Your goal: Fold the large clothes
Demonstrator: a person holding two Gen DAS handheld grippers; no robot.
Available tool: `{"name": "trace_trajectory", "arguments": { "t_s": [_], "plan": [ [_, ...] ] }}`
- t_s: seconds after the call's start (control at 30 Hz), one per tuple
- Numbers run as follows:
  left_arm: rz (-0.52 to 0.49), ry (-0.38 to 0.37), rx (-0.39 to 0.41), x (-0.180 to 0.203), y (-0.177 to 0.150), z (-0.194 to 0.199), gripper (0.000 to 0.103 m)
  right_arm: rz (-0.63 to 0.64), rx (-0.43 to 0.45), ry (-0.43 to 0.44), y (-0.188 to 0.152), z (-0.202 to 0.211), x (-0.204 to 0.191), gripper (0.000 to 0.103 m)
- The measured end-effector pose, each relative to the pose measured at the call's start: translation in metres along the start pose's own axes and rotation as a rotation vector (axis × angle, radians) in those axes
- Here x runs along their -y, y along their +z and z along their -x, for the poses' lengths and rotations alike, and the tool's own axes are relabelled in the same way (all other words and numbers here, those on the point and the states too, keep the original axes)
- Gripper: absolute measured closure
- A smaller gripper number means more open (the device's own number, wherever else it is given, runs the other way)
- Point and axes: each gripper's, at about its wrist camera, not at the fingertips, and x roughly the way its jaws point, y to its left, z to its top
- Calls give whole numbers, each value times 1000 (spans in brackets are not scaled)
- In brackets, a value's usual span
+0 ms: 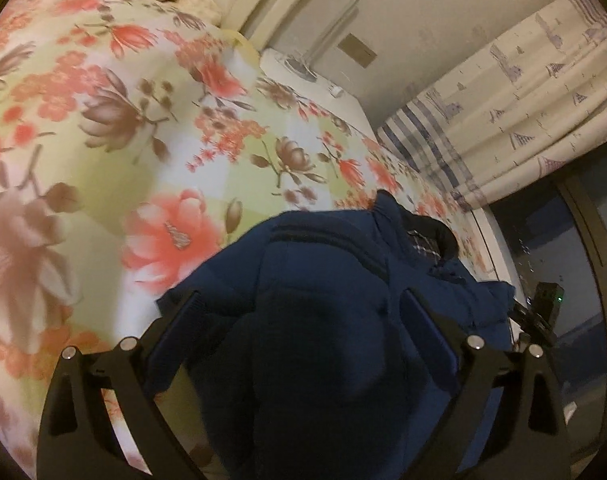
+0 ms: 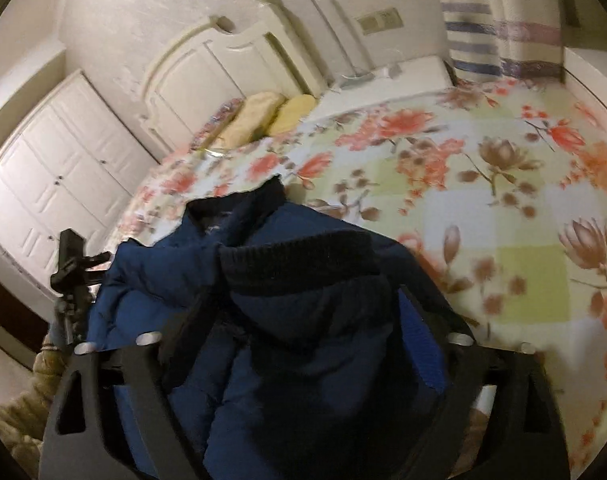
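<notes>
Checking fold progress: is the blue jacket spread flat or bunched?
Bunched: the blue jacket lies heaped at the floral bedspread's edge, knit cuff on top.

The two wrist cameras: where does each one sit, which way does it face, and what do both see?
Left wrist view: sits on the left gripper, looks along its fingers over the blue jacket toward the curtain; the right gripper shows at right.
Right wrist view: sits on the right gripper, looks over the jacket toward the headboard and wardrobe; the left gripper shows at left.
Shared: the jacket, the floral bedspread and the pillows.
</notes>
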Motion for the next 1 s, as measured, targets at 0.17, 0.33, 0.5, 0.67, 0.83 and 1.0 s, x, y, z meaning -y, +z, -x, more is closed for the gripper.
{"name": "trace_trajectory", "arguments": {
  "t_s": [0.17, 0.33, 0.5, 0.67, 0.83, 1.0],
  "plan": [
    [-7, 6, 1, -3, -2, -1, 33, -11, 8, -34, -10, -1, -1, 64],
    [-8, -1, 9, -1, 5, 1, 18, -44, -1, -11, -11, -2, 7, 42],
    [-51, 13, -37, 10, 14, -10, 18, -60, -8, 17, -15, -2, 11, 37],
    [-139, 62, -45, 27, 14, -21, 40, -45, 3, -8, -16, 1, 9, 40],
    [-243, 132, 133, 64, -8, 16, 88, 103, 137, -111, -22, 32, -36, 82],
    [-303, 94, 308, 119, -11, 97, 89, 215, 300, -137, -11, 100, -106, 86]
  ]
}}
